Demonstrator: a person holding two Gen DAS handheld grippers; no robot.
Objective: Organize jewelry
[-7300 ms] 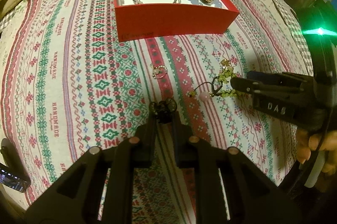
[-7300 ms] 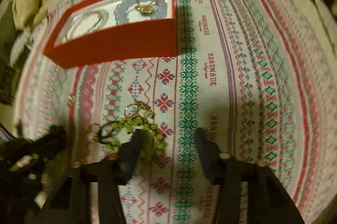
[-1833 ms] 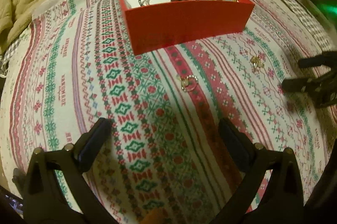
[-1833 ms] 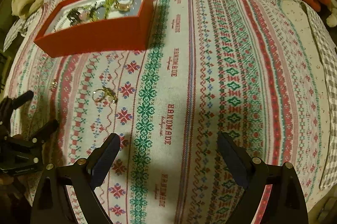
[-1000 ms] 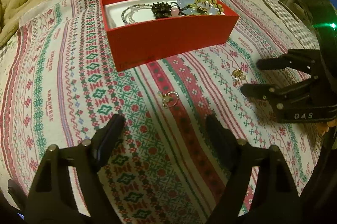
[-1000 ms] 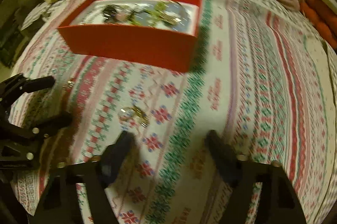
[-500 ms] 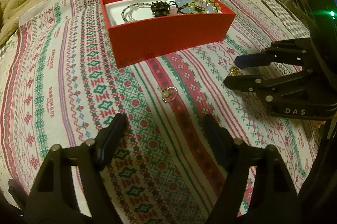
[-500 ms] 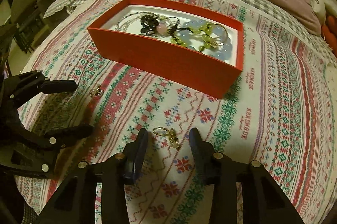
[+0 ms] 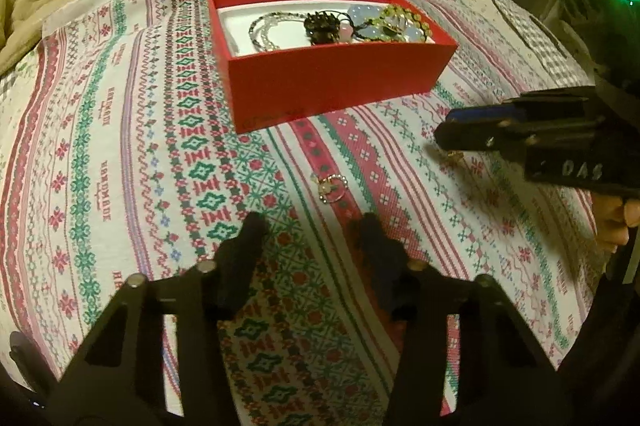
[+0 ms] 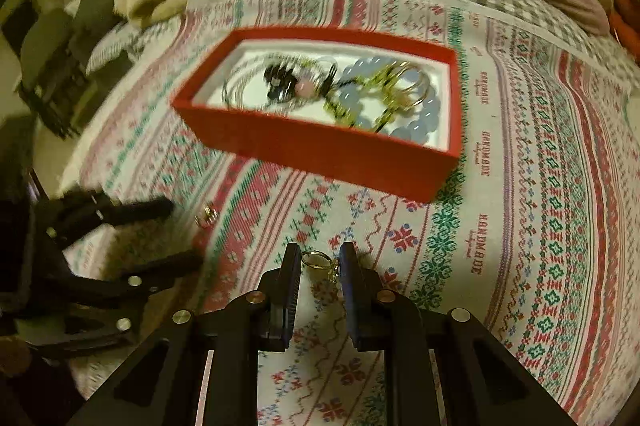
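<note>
Most beads & rings sit in the red box mid-frame, but 2 bits are left on the cloth: right gripper, nearly shut, straddles a gold earring; left gripper, open, nears a ring.

Black gripper, silver screws, white "DAS" lettering

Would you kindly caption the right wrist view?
Right gripper straddles a gold earring on the patterned cloth, red jewelry box beyond.
</note>
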